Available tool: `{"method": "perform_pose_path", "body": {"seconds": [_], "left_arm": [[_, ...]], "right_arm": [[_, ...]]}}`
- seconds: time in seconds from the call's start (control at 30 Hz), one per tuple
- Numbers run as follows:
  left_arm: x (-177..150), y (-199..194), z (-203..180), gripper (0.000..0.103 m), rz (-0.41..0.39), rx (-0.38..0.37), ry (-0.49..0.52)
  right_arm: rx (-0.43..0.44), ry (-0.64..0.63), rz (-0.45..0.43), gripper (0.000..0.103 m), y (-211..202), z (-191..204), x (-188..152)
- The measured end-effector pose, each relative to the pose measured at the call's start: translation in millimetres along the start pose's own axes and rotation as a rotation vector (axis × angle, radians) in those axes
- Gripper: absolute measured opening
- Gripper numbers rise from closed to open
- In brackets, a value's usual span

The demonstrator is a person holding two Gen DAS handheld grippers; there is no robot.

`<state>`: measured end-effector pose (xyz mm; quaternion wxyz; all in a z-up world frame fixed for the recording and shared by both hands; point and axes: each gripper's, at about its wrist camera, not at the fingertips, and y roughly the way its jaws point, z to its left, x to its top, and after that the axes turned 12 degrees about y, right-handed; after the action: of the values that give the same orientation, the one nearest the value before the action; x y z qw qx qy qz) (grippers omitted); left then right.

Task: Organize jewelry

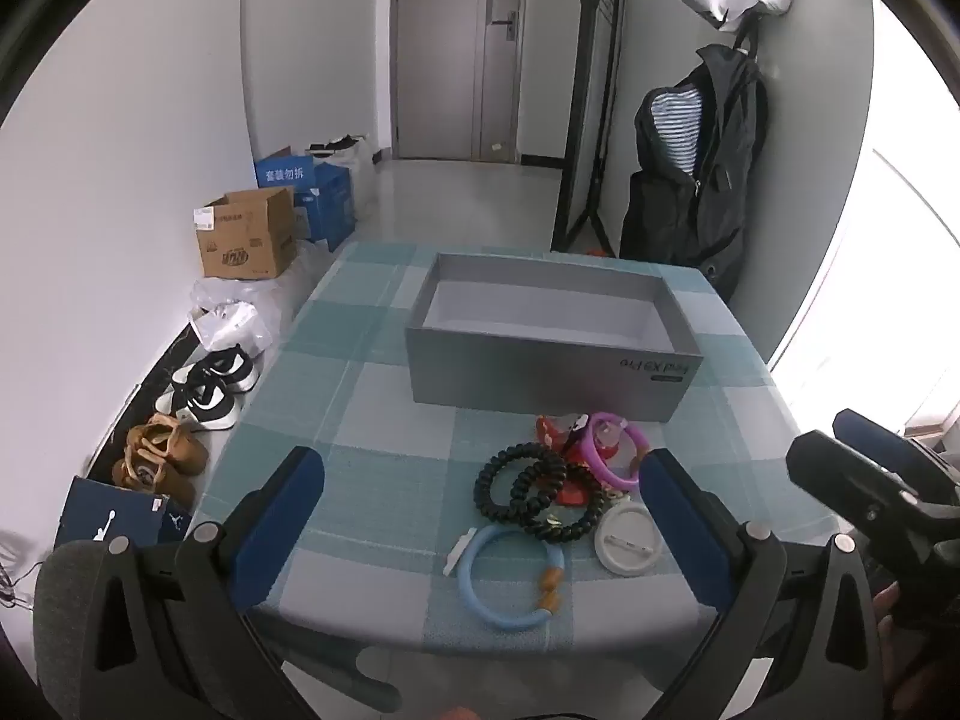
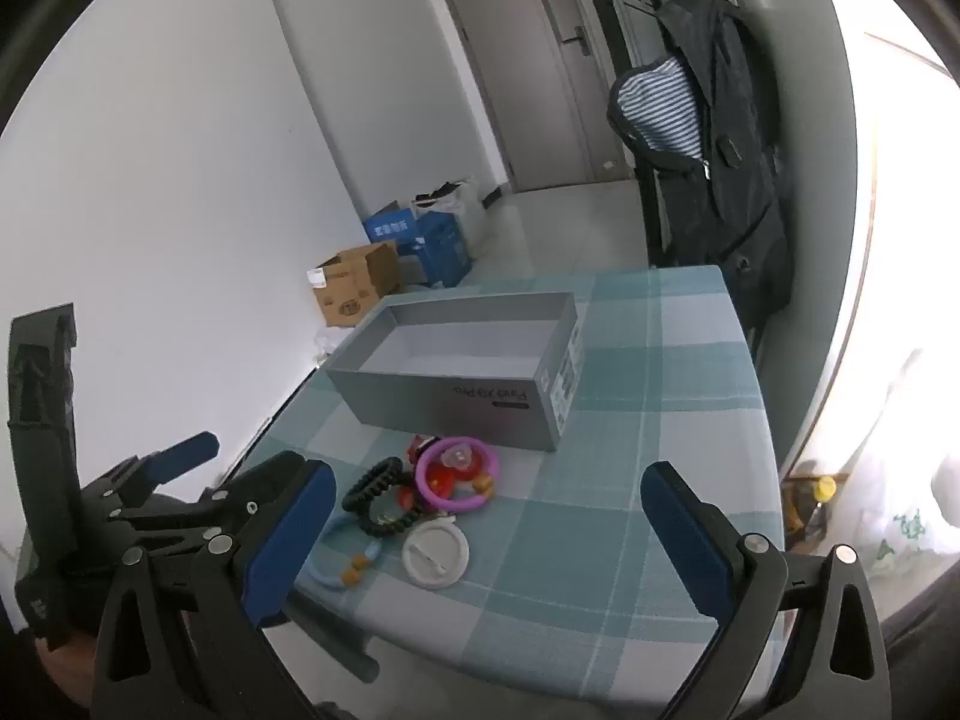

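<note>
A pile of jewelry lies near the table's front edge: a light blue bangle [image 1: 510, 579] with amber beads, two black coiled bracelets [image 1: 540, 492], a purple ring bangle [image 1: 618, 450], red pieces [image 1: 555, 429] and a round white brooch [image 1: 627, 540]. Behind it stands an open grey box [image 1: 546, 339], nothing visible inside. My left gripper [image 1: 486, 534] hovers open above the pile, touching nothing. The right wrist view shows the same pile [image 2: 420, 492] and box [image 2: 468, 372]. My right gripper [image 2: 486, 531] is open too, above the table's front edge, right of the pile.
The table wears a teal checked cloth [image 1: 360, 408]. Left of it, on the floor, are shoes [image 1: 204, 390], a cardboard box [image 1: 246, 240] and blue boxes [image 1: 312, 192]. A dark jacket [image 1: 702, 168] hangs at the back right. The right gripper's body [image 1: 870, 498] shows at the left wrist view's right edge.
</note>
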<state>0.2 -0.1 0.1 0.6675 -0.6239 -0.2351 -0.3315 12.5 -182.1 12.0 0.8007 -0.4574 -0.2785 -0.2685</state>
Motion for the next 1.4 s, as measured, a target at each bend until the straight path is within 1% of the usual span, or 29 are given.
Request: {"method": "perform_pose_path", "body": {"seconds": [0.07,0.13,0.17,0.23,0.27,0.5,0.63,1.03,1.17,1.4], "left_arm": [[0.3,-1.0,-0.4,0.102,0.000,0.005,-0.004],[0.3,-2.3,-2.4,0.102,0.000,-0.006,-0.006],[-5.1,0.3,-4.5,0.102,0.000,-0.002,-0.011],[-3.2,7.7,-7.7,0.102,0.017,-0.003,-0.005],[-2.8,7.3,-2.6,0.102,0.017,-0.020,-0.016],[-3.0,2.0,0.7,0.102,0.009,-0.026,-0.017],[-1.3,3.1,3.0,0.102,0.021,-0.051,-0.033],[-1.7,3.9,3.8,0.102,0.023,-0.054,-0.038],[-2.7,5.6,5.9,0.102,0.030,-0.073,-0.051],[-2.7,5.3,5.8,0.102,0.029,-0.081,-0.050]], "right_arm": [[0.010,0.006,-0.006,0.103,-1.2,-0.9,0.2],[0.009,0.006,0.000,0.103,-0.9,-1.3,0.4],[0.009,0.006,0.002,0.103,-0.6,-1.5,0.3],[0.010,0.006,0.006,0.103,-3.7,-2.9,2.4],[0.011,0.006,0.007,0.103,-4.0,-3.0,2.8],[0.010,0.010,0.002,0.103,-3.5,-2.4,5.8],[0.005,0.015,-0.003,0.103,-2.8,-1.8,3.3],[0.005,0.017,-0.004,0.103,-3.2,-1.2,3.0],[0.006,0.018,-0.004,0.103,-3.4,-2.1,2.5],[0.003,0.019,-0.004,0.103,-3.2,-2.1,3.0]]}}
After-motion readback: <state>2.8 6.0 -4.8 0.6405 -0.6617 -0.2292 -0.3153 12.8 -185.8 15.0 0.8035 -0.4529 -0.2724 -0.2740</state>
